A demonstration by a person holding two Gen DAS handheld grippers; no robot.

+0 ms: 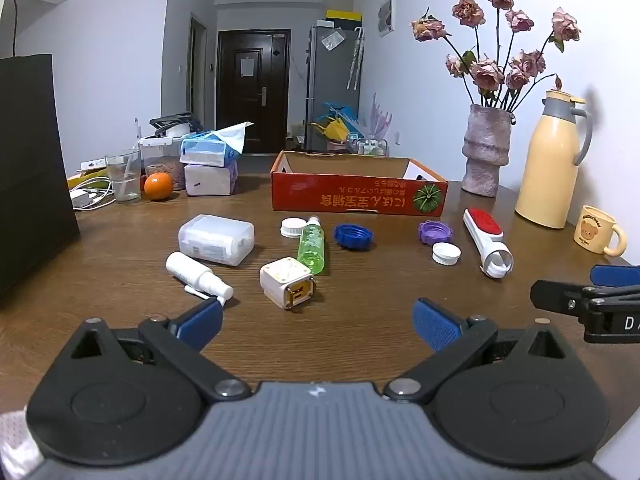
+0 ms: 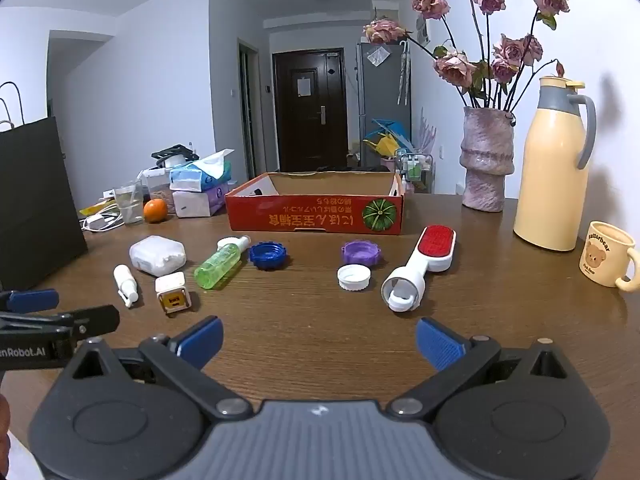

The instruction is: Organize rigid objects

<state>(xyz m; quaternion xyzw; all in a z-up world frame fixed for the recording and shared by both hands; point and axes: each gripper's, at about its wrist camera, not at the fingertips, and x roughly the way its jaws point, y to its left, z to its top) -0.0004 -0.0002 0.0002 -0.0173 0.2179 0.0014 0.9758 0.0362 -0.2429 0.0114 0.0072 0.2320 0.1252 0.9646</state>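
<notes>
You are standing at the very start of the sorting: nothing is being carried, and all the loose pieces are lying on the bench (image 1: 360, 320) in front of the red cardboard box (image 1: 356, 196), which sits in the upper middle of both frames. Your left hand-held gripper (image 1: 316, 320) is hanging spread wide over bare wood with nothing between its blue pads, and your right hand-held gripper (image 2: 318, 340) is doing the same. In the left wrist view the cube charger (image 1: 286, 282) is lying just above the gap in the centre, with the white spray bottle (image 1: 198, 274) to its left, the green bottle (image 1: 312, 244) beyond it, and the translucent case (image 1: 216, 240) at centre left. In the right wrist view the lint brush (image 2: 420, 264) is lying right of centre, the white cap (image 2: 354, 277) beside its handle, the purple cap (image 2: 361, 253) behind that, and the blue cap (image 2: 267, 256) towards the middle. The next move is probably calling for you to lower one open gripper around the nearest piece, likely the charger or the brush, close on it and lift it over the box wall. The box is looking mostly empty, though its floor is largely hidden; a dark item is showing at one end. The bear mug (image 2: 608, 254) at far right is showing no contents that can be made out
</notes>
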